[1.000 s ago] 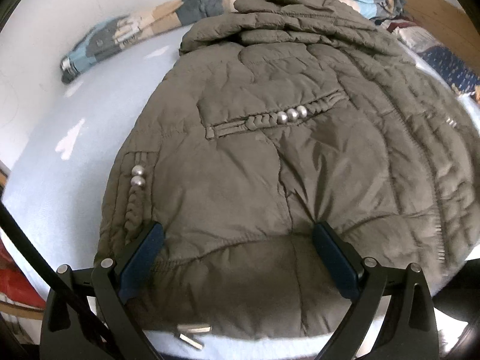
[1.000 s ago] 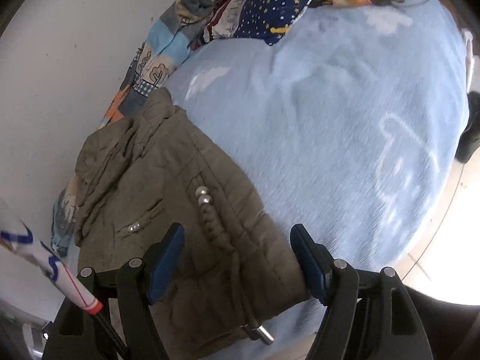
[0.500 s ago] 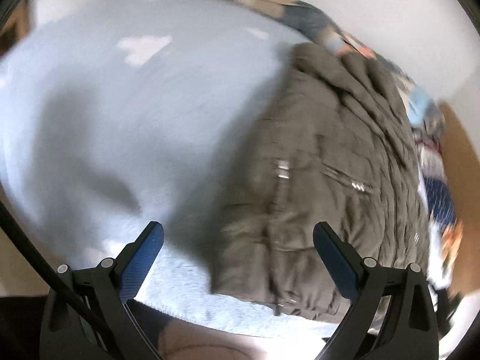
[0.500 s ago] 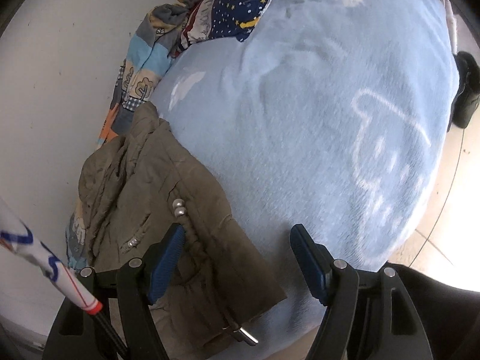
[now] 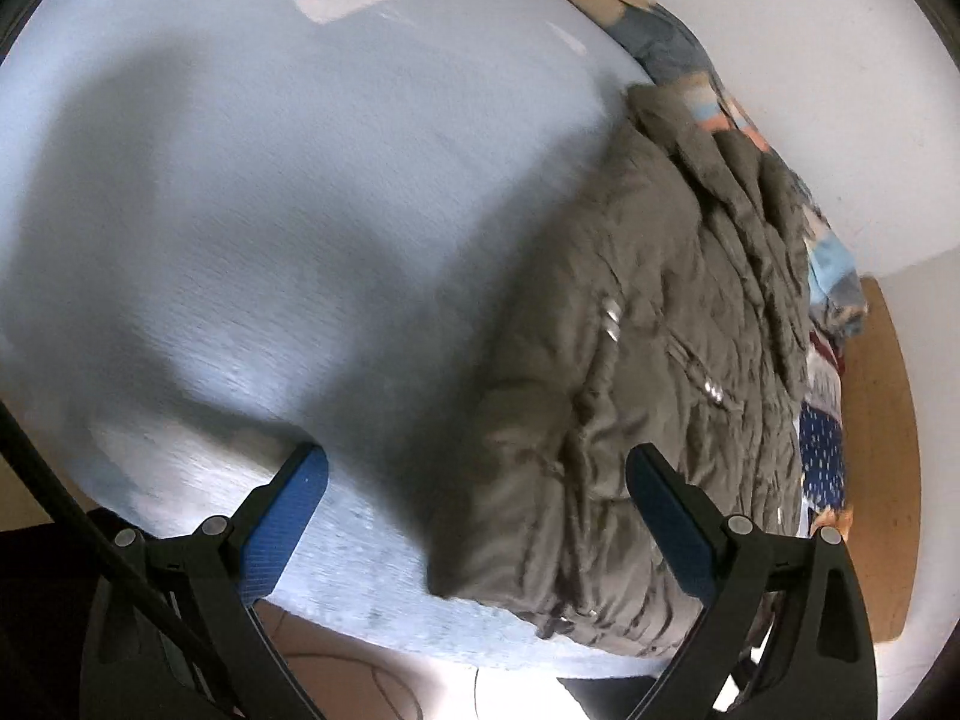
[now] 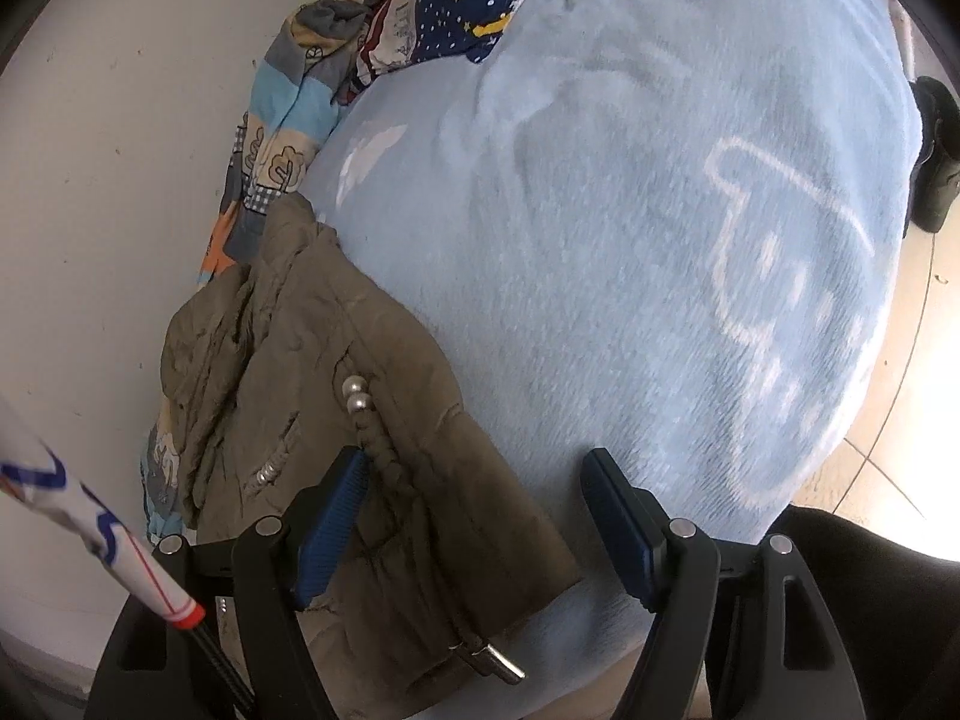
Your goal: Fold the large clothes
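An olive padded jacket (image 5: 660,330) lies folded on a light blue blanket (image 5: 240,180), close to the bed's near edge and the wall. My left gripper (image 5: 477,462) hovers open over the jacket's near left corner; its right finger is above the jacket and its left finger above bare blanket. In the right wrist view the jacket (image 6: 300,348) fills the lower left, with a braided cord and two silver beads on its side. My right gripper (image 6: 474,462) is open above the jacket's right edge, left finger over the fabric, right finger over the blanket (image 6: 600,210). Neither holds anything.
A patchwork quilt (image 6: 288,108) is bunched along the white wall, with a dark star-print cloth (image 6: 468,6) by the wooden headboard (image 5: 882,420). A dark shoe (image 6: 936,150) stands on the tiled floor (image 6: 888,420) past the bed. A white rod (image 6: 90,516) crosses the lower left.
The left wrist view has swung and rolled from straight over the jacket's hem to its left corner, so the jacket now sits on the right. The right gripper has sunk slightly.
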